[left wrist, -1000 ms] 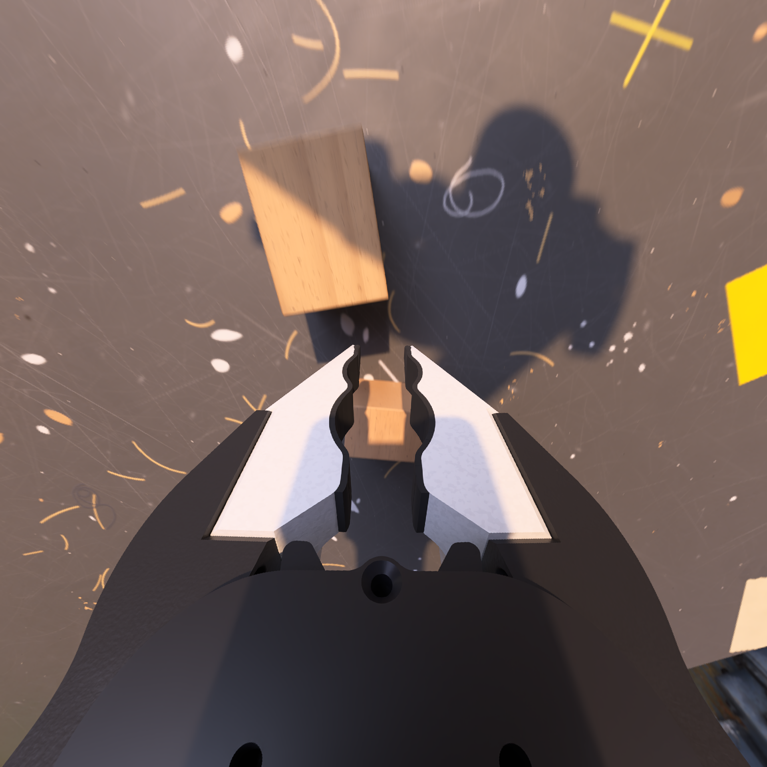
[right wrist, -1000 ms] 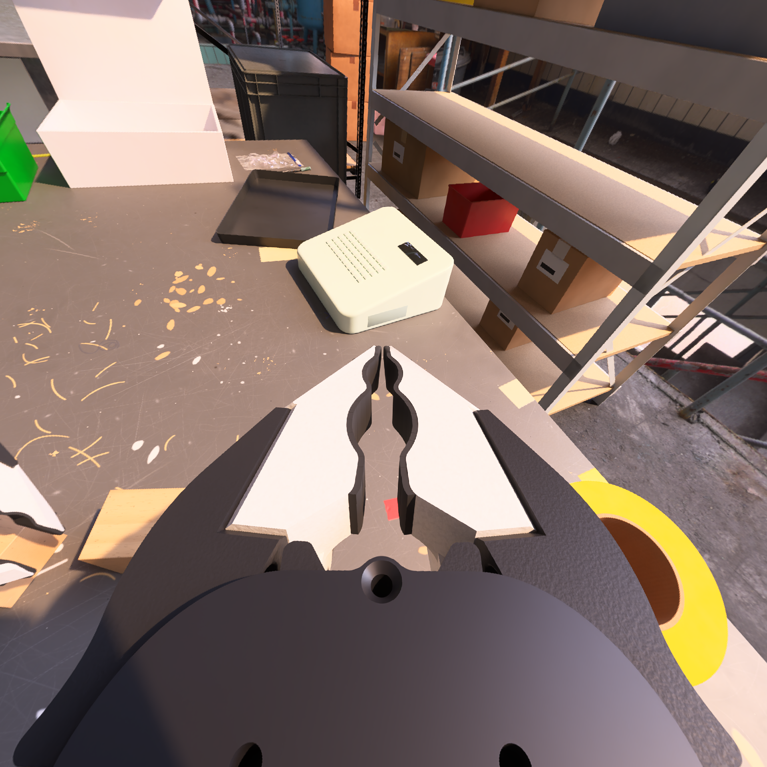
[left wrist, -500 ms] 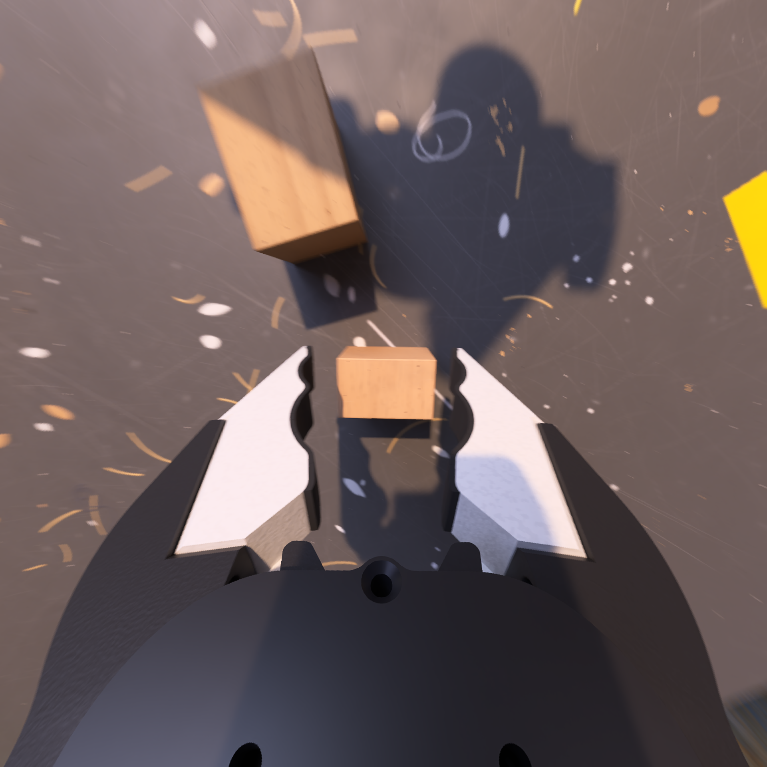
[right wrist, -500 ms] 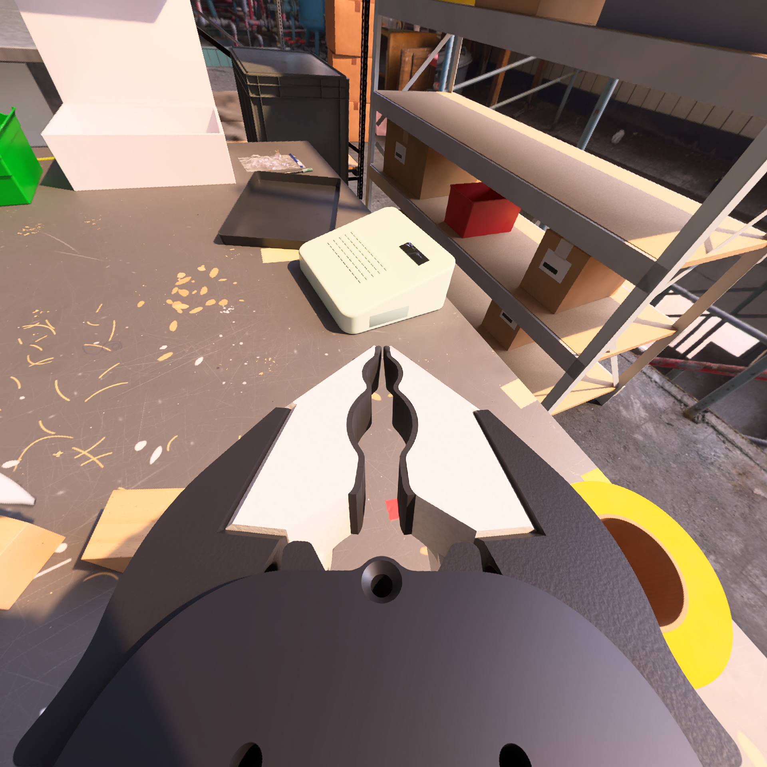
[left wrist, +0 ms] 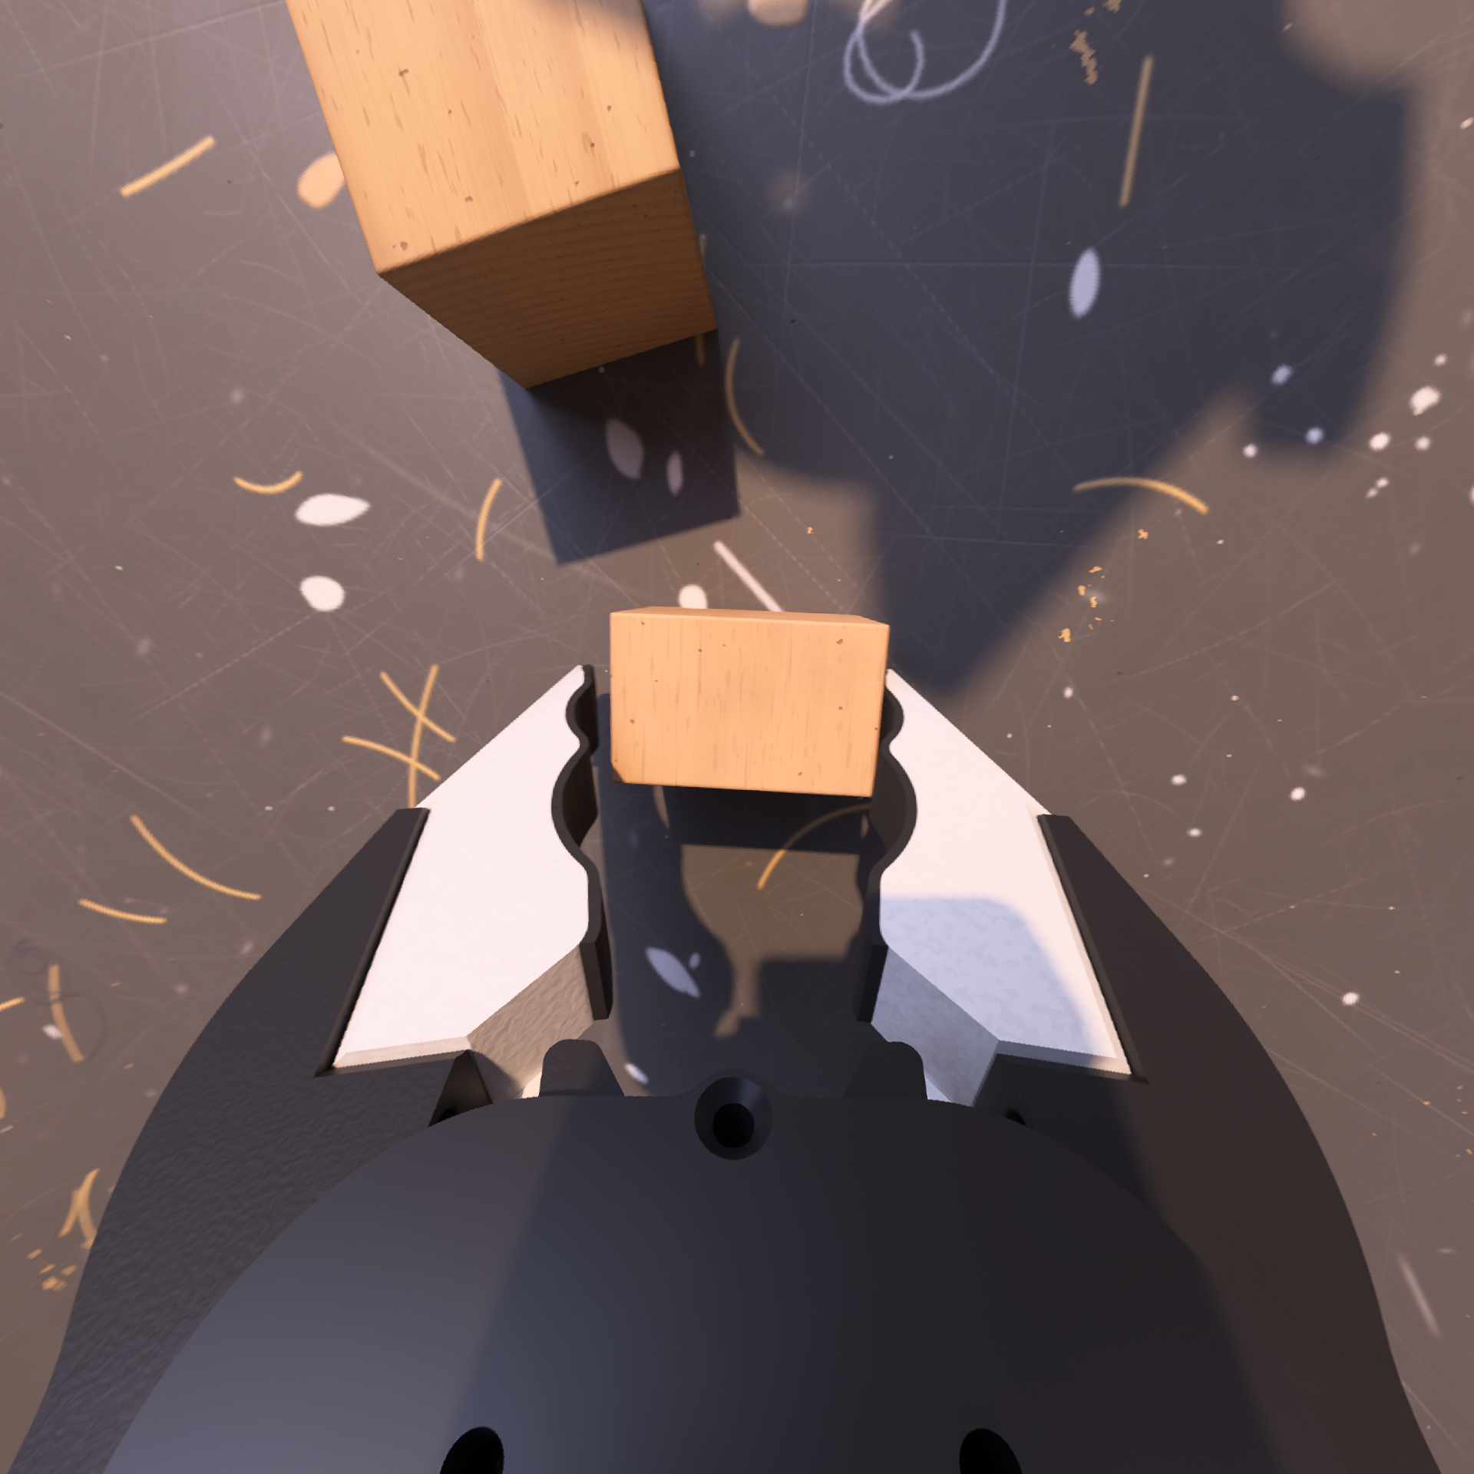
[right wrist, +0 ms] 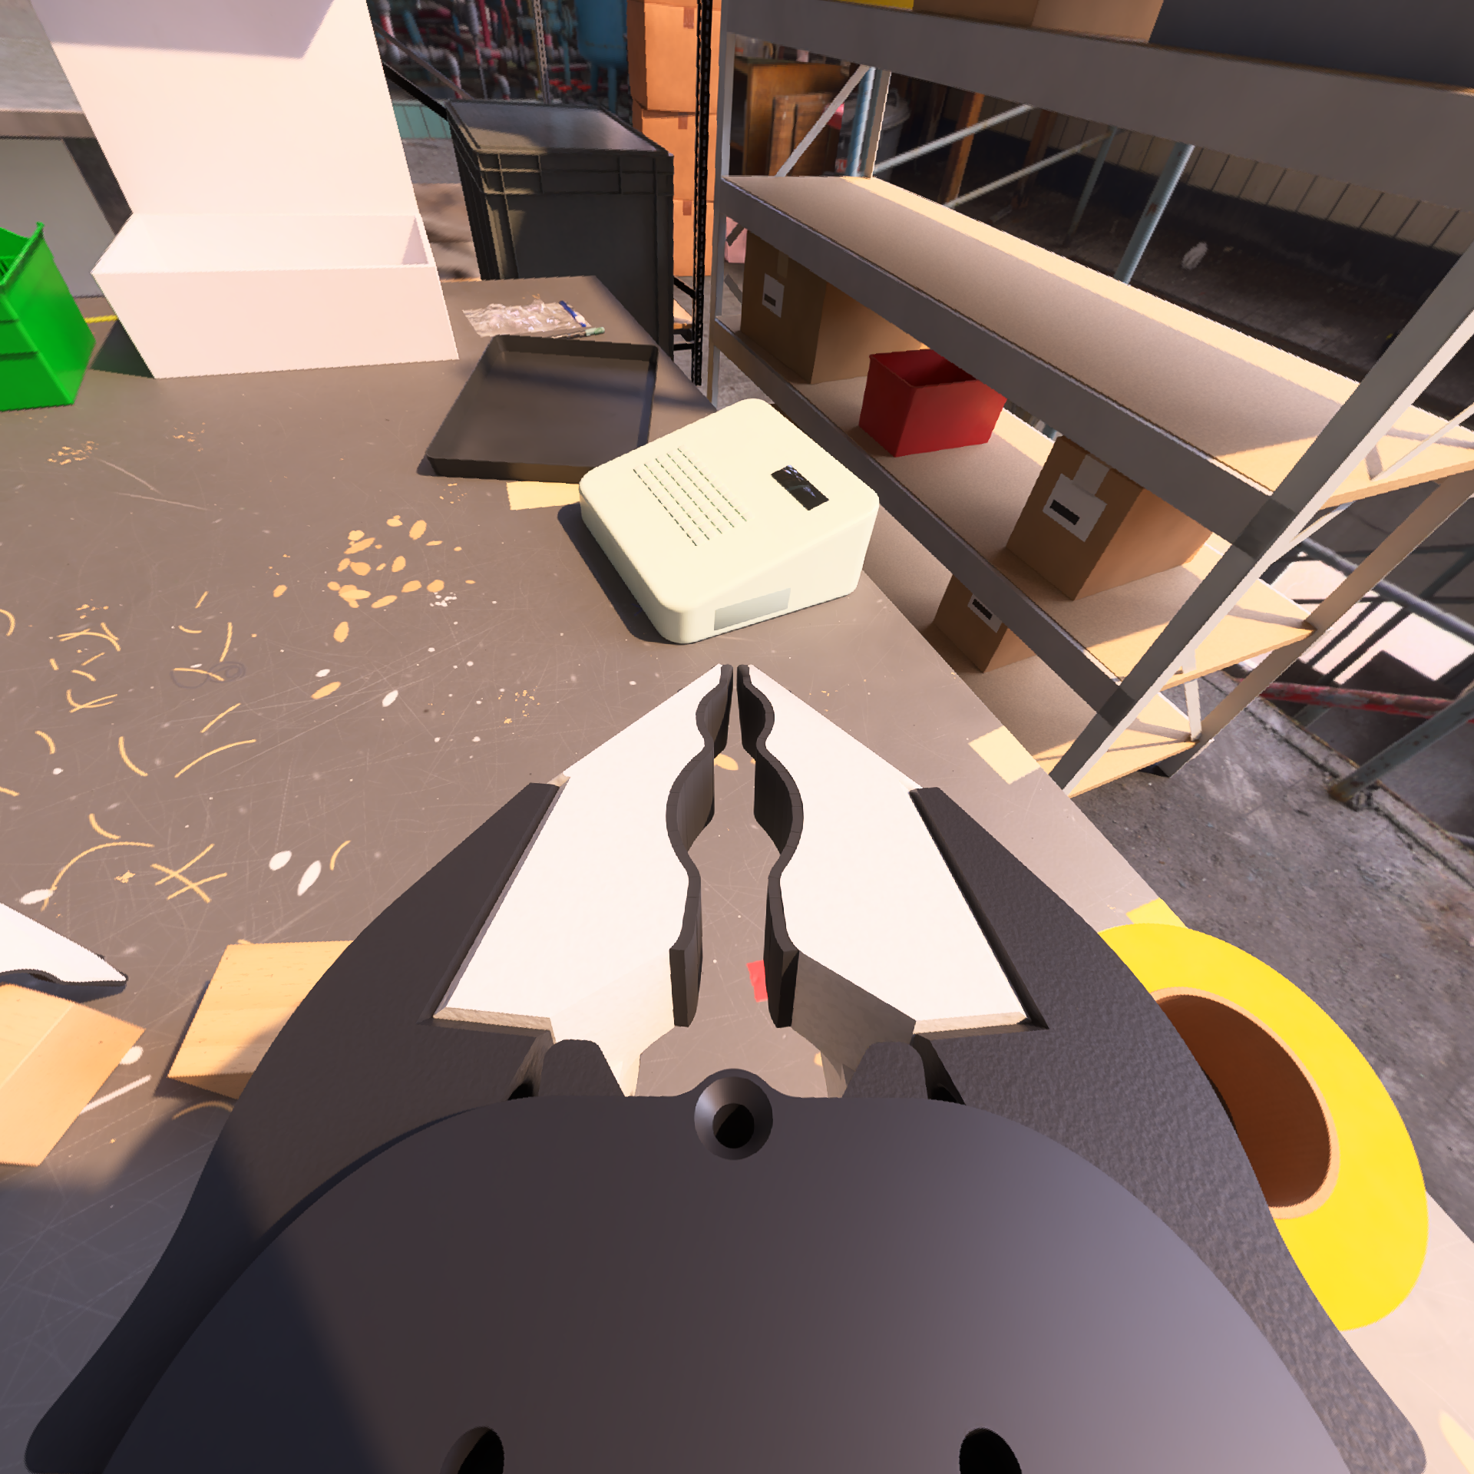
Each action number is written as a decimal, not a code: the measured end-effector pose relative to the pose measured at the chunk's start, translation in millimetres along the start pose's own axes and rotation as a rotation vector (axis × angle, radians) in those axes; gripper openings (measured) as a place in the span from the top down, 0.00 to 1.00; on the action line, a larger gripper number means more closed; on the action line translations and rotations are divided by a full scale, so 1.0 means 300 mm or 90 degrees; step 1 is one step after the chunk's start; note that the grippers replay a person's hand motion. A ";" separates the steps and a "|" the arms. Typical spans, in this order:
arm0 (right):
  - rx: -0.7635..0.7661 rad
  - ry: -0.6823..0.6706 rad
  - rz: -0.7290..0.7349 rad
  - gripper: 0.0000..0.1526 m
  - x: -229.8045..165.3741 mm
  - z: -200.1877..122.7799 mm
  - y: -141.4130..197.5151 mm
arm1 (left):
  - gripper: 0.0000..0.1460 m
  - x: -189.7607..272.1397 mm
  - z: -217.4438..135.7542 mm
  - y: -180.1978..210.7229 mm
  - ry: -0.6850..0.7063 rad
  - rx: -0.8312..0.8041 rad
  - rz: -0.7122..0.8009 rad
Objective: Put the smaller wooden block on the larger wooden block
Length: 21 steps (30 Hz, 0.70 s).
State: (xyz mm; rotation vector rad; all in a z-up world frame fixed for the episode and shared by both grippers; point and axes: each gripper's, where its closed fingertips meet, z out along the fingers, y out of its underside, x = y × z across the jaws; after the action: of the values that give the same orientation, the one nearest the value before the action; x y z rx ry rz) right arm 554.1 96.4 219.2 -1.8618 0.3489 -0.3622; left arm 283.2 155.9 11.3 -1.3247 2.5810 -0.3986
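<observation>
The smaller wooden block (left wrist: 746, 706) lies on the grey table. My left gripper (left wrist: 738, 678) is open and points down over it, with one fingertip on each side of the block; a thin gap shows on the left side. The larger wooden block (left wrist: 510, 159) lies flat just beyond it, up and to the left. My right gripper (right wrist: 734, 670) is shut and empty, low over the table's right part. In the right wrist view the larger block (right wrist: 255, 1013) lies at the lower left, and a white finger (right wrist: 48, 953) of the left gripper sits over the smaller block (right wrist: 56, 1069).
A cream box (right wrist: 726, 518), a black tray (right wrist: 550, 407), a white bin (right wrist: 263, 295) and a green crate (right wrist: 36, 327) stand farther back. A yellow tape roll (right wrist: 1308, 1133) lies at the right table edge. Metal shelving (right wrist: 1037, 319) stands beyond that edge.
My left gripper opened wide and came down, so the smaller block now sits between its fingertips and looks larger. The right gripper has not moved.
</observation>
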 end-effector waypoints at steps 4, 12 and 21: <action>0.001 -0.003 0.004 0.99 0.000 0.000 0.000 | 0.57 -0.034 -0.017 -0.028 -0.049 -0.027 0.003; 0.002 -0.002 0.005 0.99 0.000 0.000 0.000 | 0.57 -0.083 -0.112 -0.181 -0.041 0.004 -0.070; 0.011 -0.014 0.014 0.99 0.000 0.000 0.000 | 0.57 -0.119 -0.123 -0.228 0.001 0.019 -0.131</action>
State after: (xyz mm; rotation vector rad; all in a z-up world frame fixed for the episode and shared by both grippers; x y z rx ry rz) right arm 554.2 96.3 219.0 -1.8425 0.3510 -0.3286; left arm 344.2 152.2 71.2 -1.5854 2.4364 -0.4709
